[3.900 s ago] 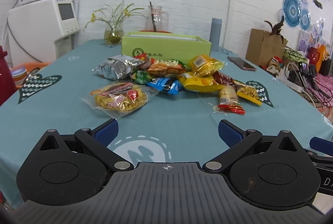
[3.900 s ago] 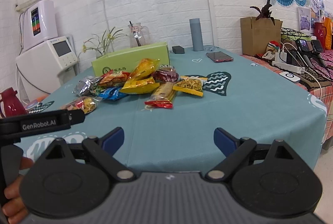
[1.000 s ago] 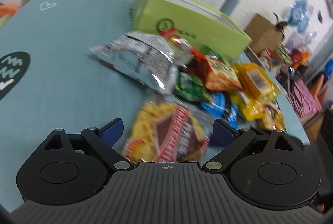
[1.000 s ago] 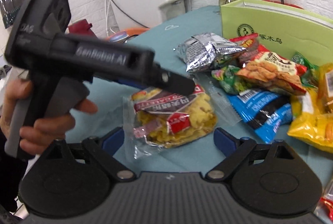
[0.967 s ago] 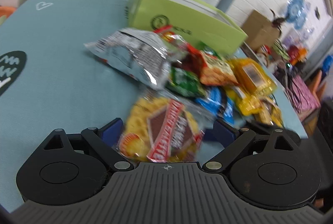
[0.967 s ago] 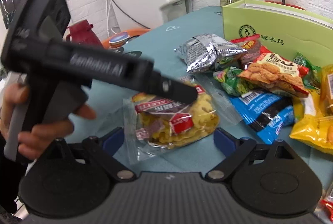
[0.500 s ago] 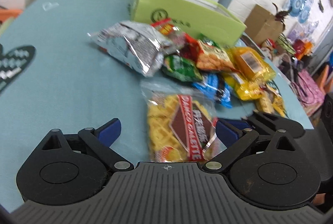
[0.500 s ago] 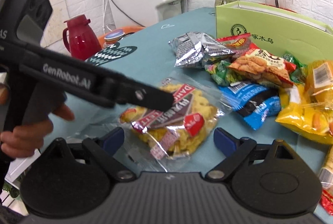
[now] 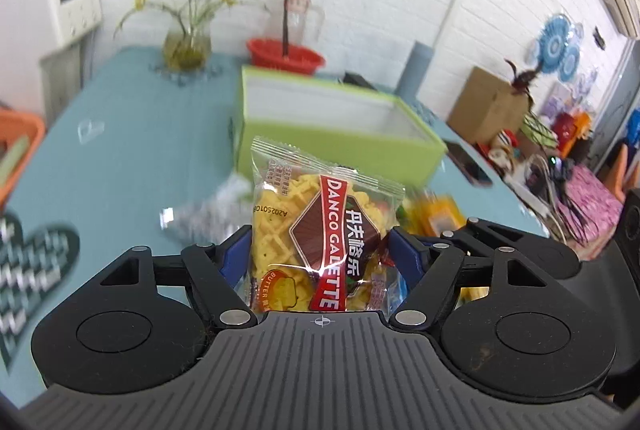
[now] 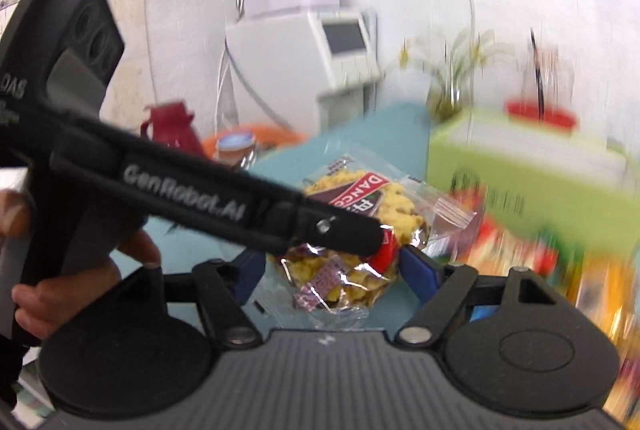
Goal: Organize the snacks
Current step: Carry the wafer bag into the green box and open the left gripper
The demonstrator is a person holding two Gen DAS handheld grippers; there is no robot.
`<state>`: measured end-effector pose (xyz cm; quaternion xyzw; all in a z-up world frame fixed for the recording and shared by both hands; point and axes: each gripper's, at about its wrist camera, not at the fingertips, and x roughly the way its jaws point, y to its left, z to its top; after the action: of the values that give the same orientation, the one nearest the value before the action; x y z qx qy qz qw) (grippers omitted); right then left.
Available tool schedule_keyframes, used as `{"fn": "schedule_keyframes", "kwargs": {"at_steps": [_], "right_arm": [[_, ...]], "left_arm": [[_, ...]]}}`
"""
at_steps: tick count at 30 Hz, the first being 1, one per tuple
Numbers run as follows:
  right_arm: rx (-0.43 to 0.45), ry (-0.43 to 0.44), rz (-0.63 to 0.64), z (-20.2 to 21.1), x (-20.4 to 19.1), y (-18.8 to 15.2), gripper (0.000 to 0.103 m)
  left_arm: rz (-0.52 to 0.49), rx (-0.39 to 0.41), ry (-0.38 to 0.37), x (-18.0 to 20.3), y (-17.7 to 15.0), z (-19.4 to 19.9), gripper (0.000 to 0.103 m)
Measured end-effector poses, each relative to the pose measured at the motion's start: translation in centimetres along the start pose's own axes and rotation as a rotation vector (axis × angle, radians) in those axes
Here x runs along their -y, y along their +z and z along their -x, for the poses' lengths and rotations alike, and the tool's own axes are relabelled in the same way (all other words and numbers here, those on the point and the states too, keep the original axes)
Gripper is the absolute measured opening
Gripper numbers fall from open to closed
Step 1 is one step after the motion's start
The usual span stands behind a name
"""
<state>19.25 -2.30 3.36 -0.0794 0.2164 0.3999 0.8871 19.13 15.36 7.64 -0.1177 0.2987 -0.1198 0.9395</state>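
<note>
Both sets of blue-tipped tongs bracket one clear packet of yellow waffle biscuits with a red-and-brown label (image 9: 320,242). The left gripper (image 9: 318,250) pinches it, lifted above the teal tablecloth (image 9: 132,150), before the open lime-green cardboard box (image 9: 332,126). The right gripper (image 10: 332,270) flanks it; blur hides whether it grips.

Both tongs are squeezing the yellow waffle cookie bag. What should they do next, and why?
Probably carry the cookie bag forward over the open green box just behind it. The left tongs and right tongs already pinch it, lifted above the table, and the box looks empty.
</note>
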Motion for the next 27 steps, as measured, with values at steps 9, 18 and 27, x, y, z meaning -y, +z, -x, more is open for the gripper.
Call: {"fn": "schedule_keyframes", "kwargs": {"at_steps": [9, 18, 27], "right_arm": [[-0.026, -0.083, -0.004, -9.8, 11.3, 9.1, 0.081], [-0.186, -0.108, -0.122, -17.1, 18.4, 8.3, 0.085], [-0.004, -0.110, -0.082, -4.7, 14.5, 6.5, 0.093]], "left_arm": [[-0.058, 0.010, 0.027, -1.3, 13.2, -12.3, 0.063], [0.008, -0.101, 0.046, -5.0, 14.6, -21.6, 0.070], [-0.058, 0.051, 0.006, -1.2, 10.0, -10.7, 0.089]]}}
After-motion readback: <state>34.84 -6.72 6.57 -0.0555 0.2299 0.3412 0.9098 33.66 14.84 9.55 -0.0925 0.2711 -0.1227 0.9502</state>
